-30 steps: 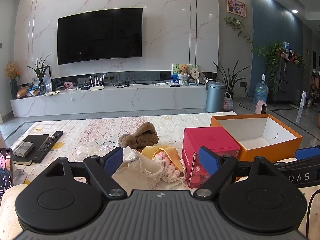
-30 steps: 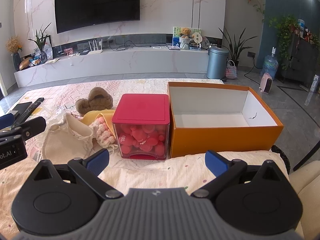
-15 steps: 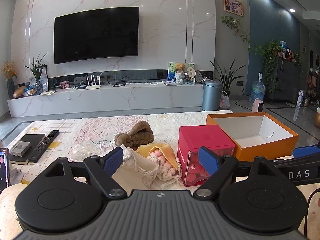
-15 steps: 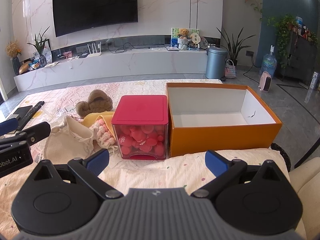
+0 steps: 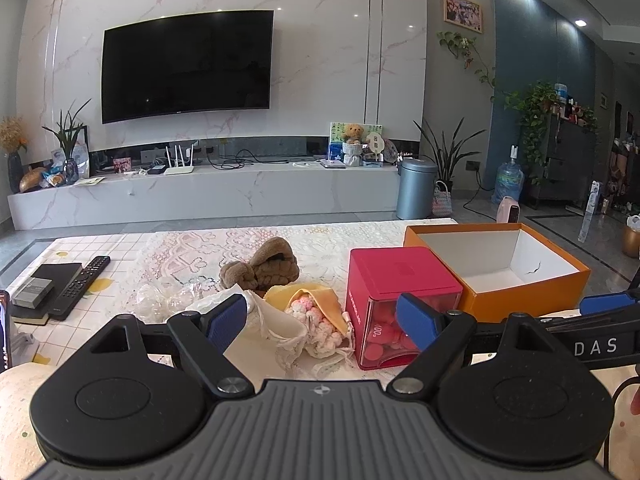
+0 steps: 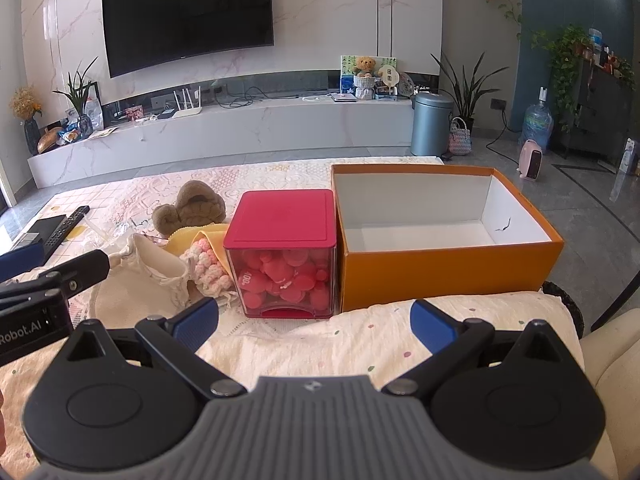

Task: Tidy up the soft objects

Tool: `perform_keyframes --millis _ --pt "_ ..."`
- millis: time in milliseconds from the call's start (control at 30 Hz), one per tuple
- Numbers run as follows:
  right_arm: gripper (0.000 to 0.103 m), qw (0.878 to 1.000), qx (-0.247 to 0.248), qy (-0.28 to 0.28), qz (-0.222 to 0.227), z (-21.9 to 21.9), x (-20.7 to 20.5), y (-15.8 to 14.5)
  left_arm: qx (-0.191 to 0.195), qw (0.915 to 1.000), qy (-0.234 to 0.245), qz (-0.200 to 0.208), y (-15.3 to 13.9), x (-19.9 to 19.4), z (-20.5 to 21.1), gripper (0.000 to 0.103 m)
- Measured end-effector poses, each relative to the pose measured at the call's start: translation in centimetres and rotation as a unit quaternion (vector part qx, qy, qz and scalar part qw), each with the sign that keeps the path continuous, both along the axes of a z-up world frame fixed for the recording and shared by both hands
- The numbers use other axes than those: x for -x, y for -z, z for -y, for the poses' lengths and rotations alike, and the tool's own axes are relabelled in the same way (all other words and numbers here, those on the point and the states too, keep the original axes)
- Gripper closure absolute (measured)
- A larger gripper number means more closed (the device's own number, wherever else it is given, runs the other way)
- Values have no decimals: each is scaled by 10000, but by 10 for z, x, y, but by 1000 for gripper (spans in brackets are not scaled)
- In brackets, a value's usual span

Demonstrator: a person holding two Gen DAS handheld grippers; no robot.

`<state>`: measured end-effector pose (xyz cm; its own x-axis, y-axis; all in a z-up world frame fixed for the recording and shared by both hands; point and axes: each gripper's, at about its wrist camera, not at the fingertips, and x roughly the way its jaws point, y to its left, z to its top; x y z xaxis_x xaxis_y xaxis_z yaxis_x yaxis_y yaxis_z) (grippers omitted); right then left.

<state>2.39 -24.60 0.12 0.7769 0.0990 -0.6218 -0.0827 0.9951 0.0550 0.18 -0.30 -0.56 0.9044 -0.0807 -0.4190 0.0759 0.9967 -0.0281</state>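
Table under patterned cloth. On it: open orange box touching red-lidded clear container, cream pouch, pink crochet piece in yellow cloth, brown plush, remote (far left, beside dark notebook).

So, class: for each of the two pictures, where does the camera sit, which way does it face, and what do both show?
Left wrist: sits on the left gripper, facing the cream pouch and brown plush; the right gripper enters at right.
Right wrist: sits on the right gripper, facing the red-lidded box and orange box; the left gripper enters at left.
Shared: both boxes, soft items, television; both grippers open, empty.
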Motion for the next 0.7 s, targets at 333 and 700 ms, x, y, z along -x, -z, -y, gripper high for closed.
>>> perform_keyframes --millis 333,700 --pt "3 10000 43 -3 -44 -3 -1 2 38 10000 12 -30 2 -1 -2 4" --pt "3 10000 49 0 -83 -3 -1 3 65 9999 20 -83 6 -2 -2 4"
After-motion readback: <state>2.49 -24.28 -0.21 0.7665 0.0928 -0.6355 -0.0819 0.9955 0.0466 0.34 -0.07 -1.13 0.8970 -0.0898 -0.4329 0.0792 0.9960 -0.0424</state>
